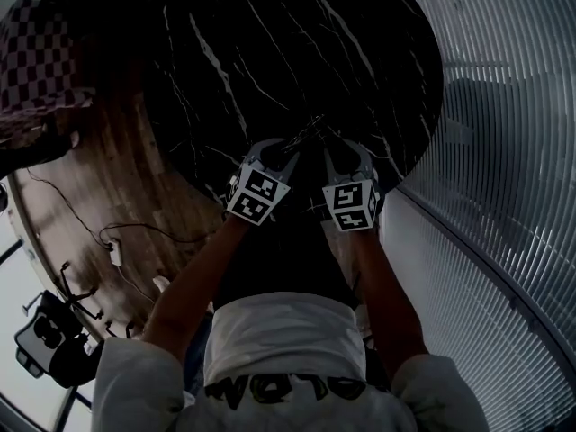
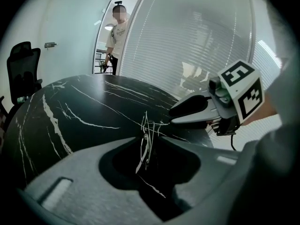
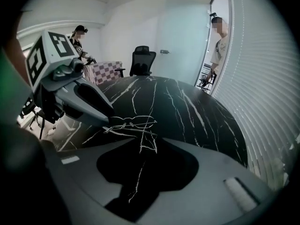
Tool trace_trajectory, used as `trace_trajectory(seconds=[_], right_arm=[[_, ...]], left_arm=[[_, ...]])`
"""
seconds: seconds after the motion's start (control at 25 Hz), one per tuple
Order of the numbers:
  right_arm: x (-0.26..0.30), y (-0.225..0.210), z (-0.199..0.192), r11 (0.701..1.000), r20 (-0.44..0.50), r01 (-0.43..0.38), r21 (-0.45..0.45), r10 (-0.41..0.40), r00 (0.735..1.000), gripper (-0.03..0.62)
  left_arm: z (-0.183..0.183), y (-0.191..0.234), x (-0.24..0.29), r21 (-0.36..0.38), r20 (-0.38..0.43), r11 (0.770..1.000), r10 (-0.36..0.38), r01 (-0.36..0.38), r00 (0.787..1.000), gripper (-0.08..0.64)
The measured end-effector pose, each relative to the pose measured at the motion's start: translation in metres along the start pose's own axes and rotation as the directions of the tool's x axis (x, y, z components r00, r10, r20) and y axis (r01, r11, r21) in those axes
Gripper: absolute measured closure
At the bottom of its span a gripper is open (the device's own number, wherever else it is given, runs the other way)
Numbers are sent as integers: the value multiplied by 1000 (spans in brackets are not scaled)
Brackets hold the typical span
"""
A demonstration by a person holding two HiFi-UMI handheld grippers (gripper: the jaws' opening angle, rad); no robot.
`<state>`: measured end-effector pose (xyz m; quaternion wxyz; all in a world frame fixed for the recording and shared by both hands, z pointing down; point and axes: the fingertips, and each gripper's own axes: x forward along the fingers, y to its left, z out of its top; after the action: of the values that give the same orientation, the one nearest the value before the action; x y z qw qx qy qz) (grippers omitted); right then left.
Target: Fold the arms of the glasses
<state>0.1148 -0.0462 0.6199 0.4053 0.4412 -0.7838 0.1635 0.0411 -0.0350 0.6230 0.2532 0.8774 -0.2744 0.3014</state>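
Note:
Thin wire-framed glasses sit near the front edge of the black marble table. In the left gripper view the glasses show edge-on, upright, pinched between the tips of my left gripper. The right gripper view shows the left gripper at the left end of the glasses, whose lenses face away and whose arm runs across toward the right. My right gripper is open, just short of the glasses, with nothing between its jaws. Both grippers, left and right, meet over the glasses.
A person stands in the doorway beyond the table, and another person is at the back left. An office chair and a checkered seat stand by the table's far side. A slatted glass wall runs along the right. Cables lie on the wooden floor.

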Motion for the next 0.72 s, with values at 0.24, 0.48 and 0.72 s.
trace_trajectory(seconds=[0.24,0.48,0.72], right_arm=[[-52,-11,41,997,146,-5,71,-5,989,553],[-139,-25,103,986,317,-31,166,-24,948,583],[-226,-25,171,978,460,-76,195,-22,888,589]], left_arm=[[32,5,-46,-19,95,997,82,-81,992,457],[97,-25,-124,-49,269,994,106,-96,957,487],[173,-65,-198,-51,434,997,78,-62,897,555]])
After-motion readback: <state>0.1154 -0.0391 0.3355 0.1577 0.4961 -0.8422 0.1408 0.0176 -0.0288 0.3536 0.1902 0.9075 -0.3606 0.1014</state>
